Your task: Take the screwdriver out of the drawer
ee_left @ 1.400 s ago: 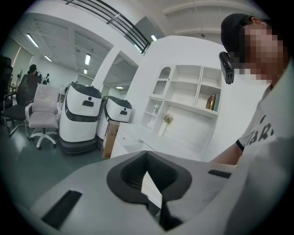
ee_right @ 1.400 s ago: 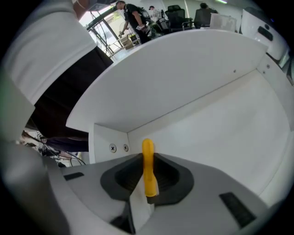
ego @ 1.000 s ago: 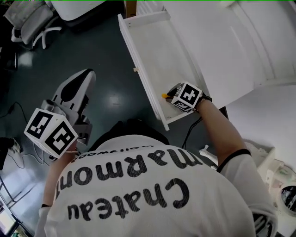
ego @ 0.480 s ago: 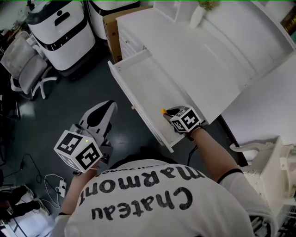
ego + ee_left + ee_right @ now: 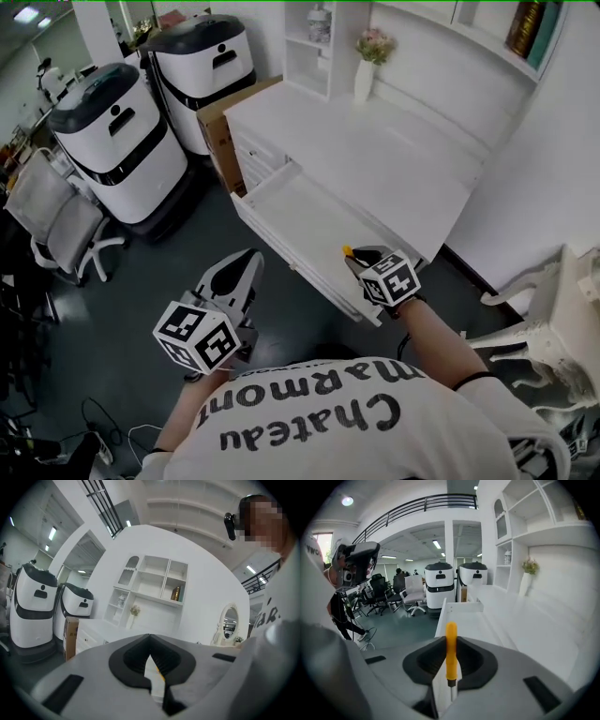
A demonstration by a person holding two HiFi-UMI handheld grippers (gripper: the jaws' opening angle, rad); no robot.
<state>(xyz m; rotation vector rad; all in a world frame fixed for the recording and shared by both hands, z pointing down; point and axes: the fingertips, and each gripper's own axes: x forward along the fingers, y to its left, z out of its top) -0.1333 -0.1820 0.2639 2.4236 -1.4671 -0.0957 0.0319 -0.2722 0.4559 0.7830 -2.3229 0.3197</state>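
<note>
The white drawer [image 5: 281, 211] stands pulled out from the desk. My right gripper [image 5: 359, 262] hovers over the drawer's near end, shut on the orange-handled screwdriver [image 5: 348, 251]. In the right gripper view the orange handle [image 5: 451, 649] stands upright between the jaws of the right gripper [image 5: 450, 641], its metal shaft pointing down, with the drawer [image 5: 461, 616] beyond. My left gripper [image 5: 239, 278] hangs over the dark floor left of the drawer. Its jaws are shut on nothing in the left gripper view [image 5: 150, 641].
The white desk top [image 5: 375, 159] carries a vase of flowers [image 5: 371, 64] at the back. Two white and black machines [image 5: 112, 141] and a cardboard box [image 5: 223, 122] stand to the left. An office chair [image 5: 56, 225] is at far left, white furniture [image 5: 553, 319] at right.
The head view has lifted and now takes in more of the room. My right gripper keeps the screwdriver over the drawer's near end. The left gripper sits closer to the drawer.
</note>
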